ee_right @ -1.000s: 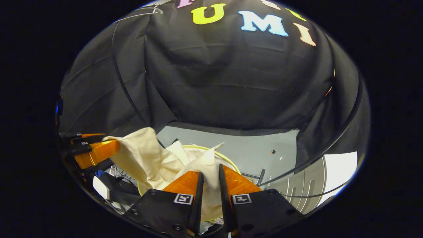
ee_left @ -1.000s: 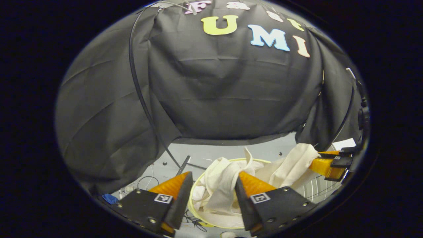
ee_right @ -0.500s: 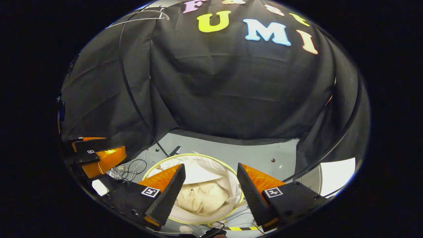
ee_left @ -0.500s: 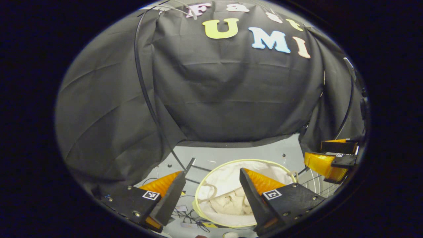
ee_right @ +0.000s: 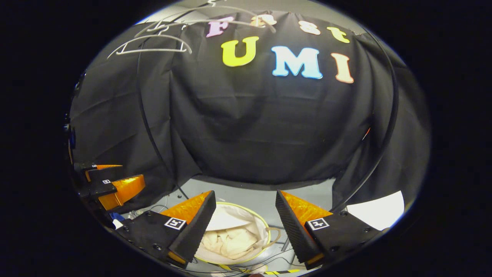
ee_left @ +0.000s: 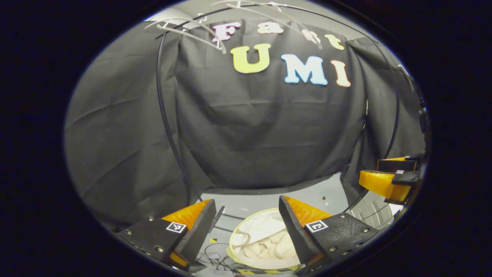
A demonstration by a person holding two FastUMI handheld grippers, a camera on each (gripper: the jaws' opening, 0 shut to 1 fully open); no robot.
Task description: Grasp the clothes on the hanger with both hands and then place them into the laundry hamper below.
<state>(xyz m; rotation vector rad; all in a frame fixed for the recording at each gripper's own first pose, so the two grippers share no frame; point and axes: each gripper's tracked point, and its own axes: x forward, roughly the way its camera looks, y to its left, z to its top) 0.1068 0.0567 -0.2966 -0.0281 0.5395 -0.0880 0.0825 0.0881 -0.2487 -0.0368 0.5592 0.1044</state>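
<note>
Holding both tongs above the booth floor, I have nothing in either of them. My left gripper has its fingers spread wide apart, and between and below them, in the left gripper view, sits the laundry hamper, a round bin with a pale yellow-green rim. The clothes, a cream bundle, lie crumpled inside it, well below my fingertips and not touching them. My right gripper is likewise spread wide, with the same hamper framed in the gap between its fingers and the cream clothes heaped at the bottom of the bin, against its white lining.

Off to the right of my left tongs I see the right gripper farther away, hanging clear of the hamper; its fingers look parted too. From the right gripper view, the left gripper sits off to the left, also clear of the bin.

High above both tongs, bare white hangers hang near the top of the black cloth wall. Thin cables trail on the grey floor just beside the hamper, close under my left tongs.
</note>
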